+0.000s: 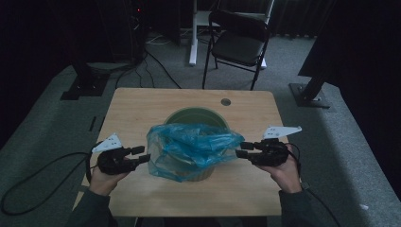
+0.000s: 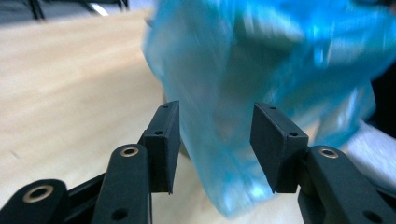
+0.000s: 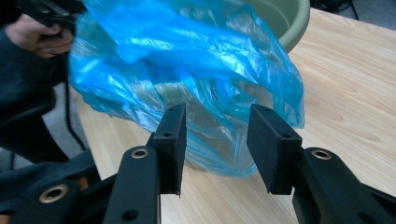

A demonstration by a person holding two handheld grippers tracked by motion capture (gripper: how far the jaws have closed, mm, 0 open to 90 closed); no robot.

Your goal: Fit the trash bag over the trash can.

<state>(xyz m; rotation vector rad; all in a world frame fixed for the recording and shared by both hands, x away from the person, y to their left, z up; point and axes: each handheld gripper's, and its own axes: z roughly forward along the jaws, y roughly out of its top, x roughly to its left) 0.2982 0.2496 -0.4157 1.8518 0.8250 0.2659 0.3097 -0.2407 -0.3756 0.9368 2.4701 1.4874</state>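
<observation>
A green round bin (image 1: 196,115) stands mid-table with a crumpled blue plastic bag (image 1: 189,146) draped over its near half. My left gripper (image 1: 143,154) is at the bag's left edge, open. In the left gripper view the blue bag (image 2: 233,130) hangs between the spread jaws of my left gripper (image 2: 215,147). My right gripper (image 1: 240,149) is at the bag's right edge, open. The right gripper view has the bag (image 3: 196,84) just beyond the parted jaws of my right gripper (image 3: 215,149), with the bin's rim (image 3: 294,23) behind.
The wooden table (image 1: 142,109) has a cable hole (image 1: 225,101) at its far side. A black folding chair (image 1: 239,40) stands behind the table. Cables trail on the grey floor at left (image 1: 28,184).
</observation>
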